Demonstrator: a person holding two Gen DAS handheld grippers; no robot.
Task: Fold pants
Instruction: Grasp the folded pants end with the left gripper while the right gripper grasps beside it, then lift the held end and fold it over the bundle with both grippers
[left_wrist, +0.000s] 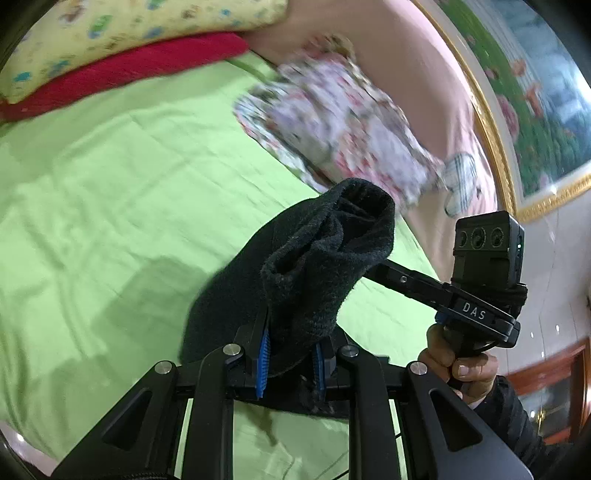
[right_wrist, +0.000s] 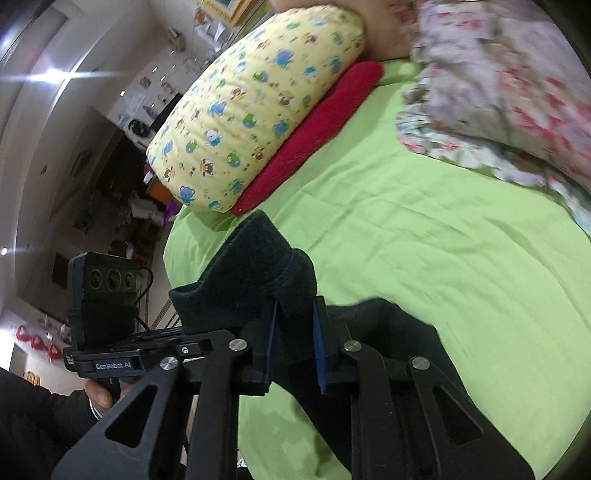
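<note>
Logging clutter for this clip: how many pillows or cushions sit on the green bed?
3: yellow cartoon pillow at the head, red cushion beneath it, floral pillow against the pink headboard. Others may lie out of frame.

- Even, bright indoor light; glaring starburst from ceiling lamps (right_wrist: 48, 75) in right wrist view.
- Soft shadow on wrinkled lime-green bedsheet (left_wrist: 110, 206).
- Motion blur smears floral patterned cushion (left_wrist: 340, 125).
- Fisheye bending, dark vignette at corners.
</note>
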